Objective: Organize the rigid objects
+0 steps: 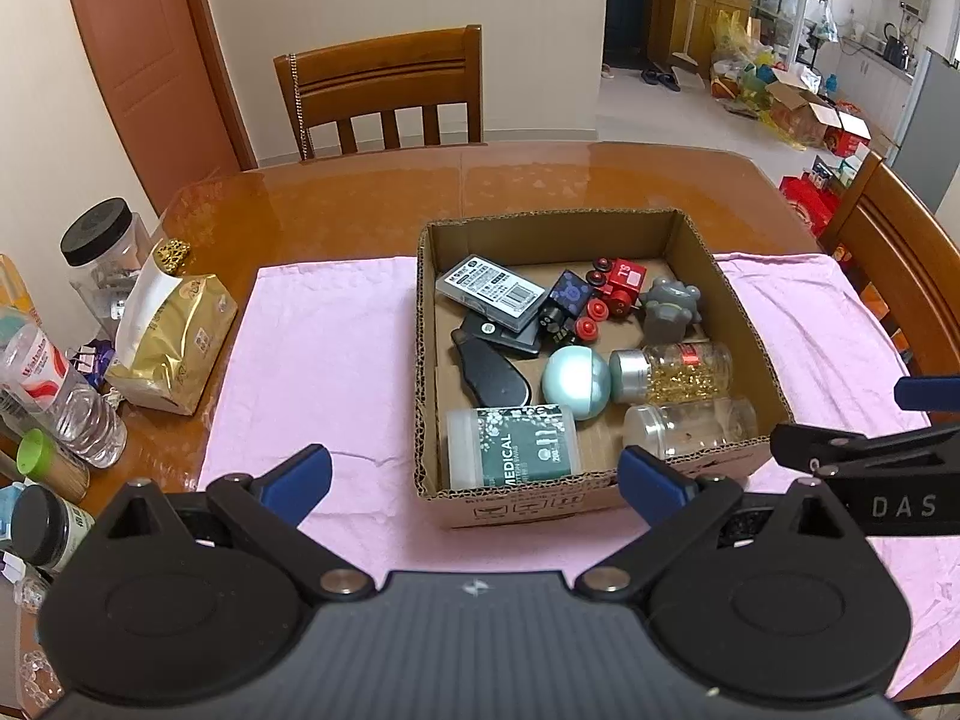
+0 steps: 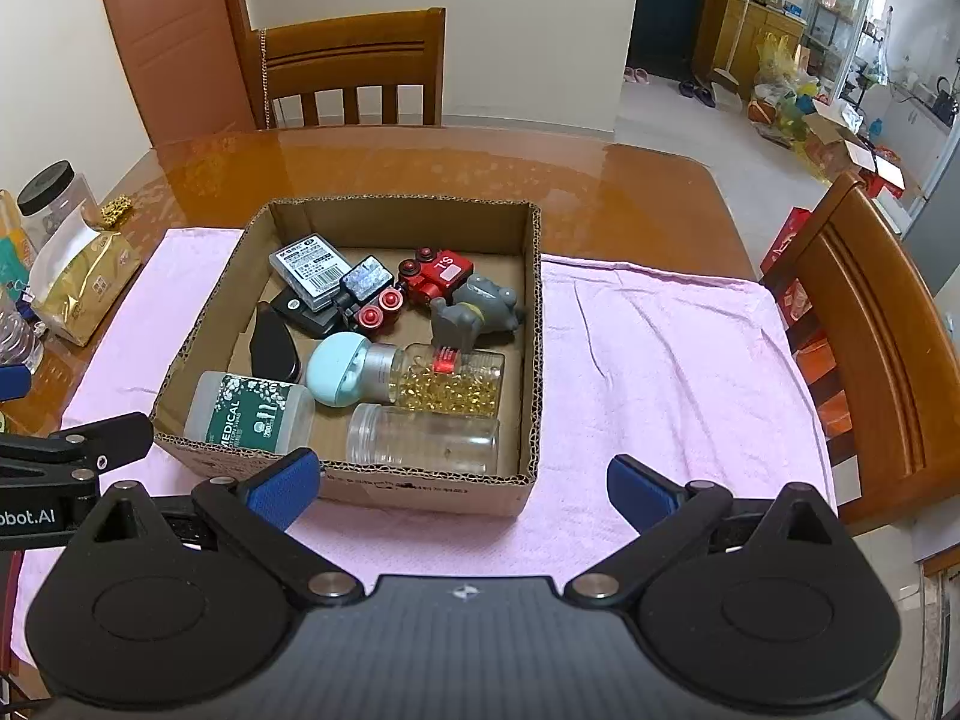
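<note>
An open cardboard box (image 1: 744,324) (image 2: 528,312) sits on a pink cloth (image 1: 312,336) (image 2: 660,348) and holds several rigid items: a green-labelled swab tub (image 1: 510,447) (image 2: 249,411), an empty clear jar (image 1: 690,423) (image 2: 423,438), a jar of gold capsules (image 1: 678,372) (image 2: 447,381), a teal round case (image 1: 575,381) (image 2: 336,369), a red toy train (image 1: 618,285) (image 2: 435,273), a grey figurine (image 1: 669,309) (image 2: 480,309) and a clear card case (image 1: 492,291) (image 2: 309,264). My left gripper (image 1: 474,483) is open and empty before the box's near wall. My right gripper (image 2: 462,489) is open and empty at the box's near right corner.
A gold bag (image 1: 174,336) (image 2: 81,285), a black-lidded jar (image 1: 105,246) (image 2: 51,192), a water bottle (image 1: 57,390) and small containers crowd the table's left edge. Wooden chairs stand behind (image 1: 384,90) (image 2: 354,69) and at the right (image 2: 870,330). The right gripper's body (image 1: 888,468) reaches in beside the left.
</note>
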The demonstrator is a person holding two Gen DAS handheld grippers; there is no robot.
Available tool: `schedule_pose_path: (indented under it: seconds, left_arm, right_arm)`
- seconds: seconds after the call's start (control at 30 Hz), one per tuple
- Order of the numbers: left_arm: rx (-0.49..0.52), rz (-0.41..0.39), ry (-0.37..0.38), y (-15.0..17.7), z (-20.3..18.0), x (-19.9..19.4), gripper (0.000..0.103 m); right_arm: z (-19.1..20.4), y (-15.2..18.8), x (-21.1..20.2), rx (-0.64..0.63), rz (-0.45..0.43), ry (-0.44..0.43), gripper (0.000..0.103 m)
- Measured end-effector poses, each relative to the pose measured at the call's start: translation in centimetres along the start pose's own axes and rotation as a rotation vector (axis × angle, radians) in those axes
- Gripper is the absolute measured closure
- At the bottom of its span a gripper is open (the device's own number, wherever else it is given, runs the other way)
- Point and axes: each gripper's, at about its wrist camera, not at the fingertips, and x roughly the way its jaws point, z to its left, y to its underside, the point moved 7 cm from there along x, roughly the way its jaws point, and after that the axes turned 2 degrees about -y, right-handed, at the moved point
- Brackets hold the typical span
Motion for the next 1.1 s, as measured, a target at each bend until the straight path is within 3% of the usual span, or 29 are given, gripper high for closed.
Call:
schedule_pose_path:
  seconds: [1.1]
  left_arm:
    - [0.018, 0.001, -0.001, 0.01, -0.22, 0.31, 0.002]
  right_arm:
    - [0.0, 0.3, 0.23, 0.01, 0.006, 0.02, 0.0]
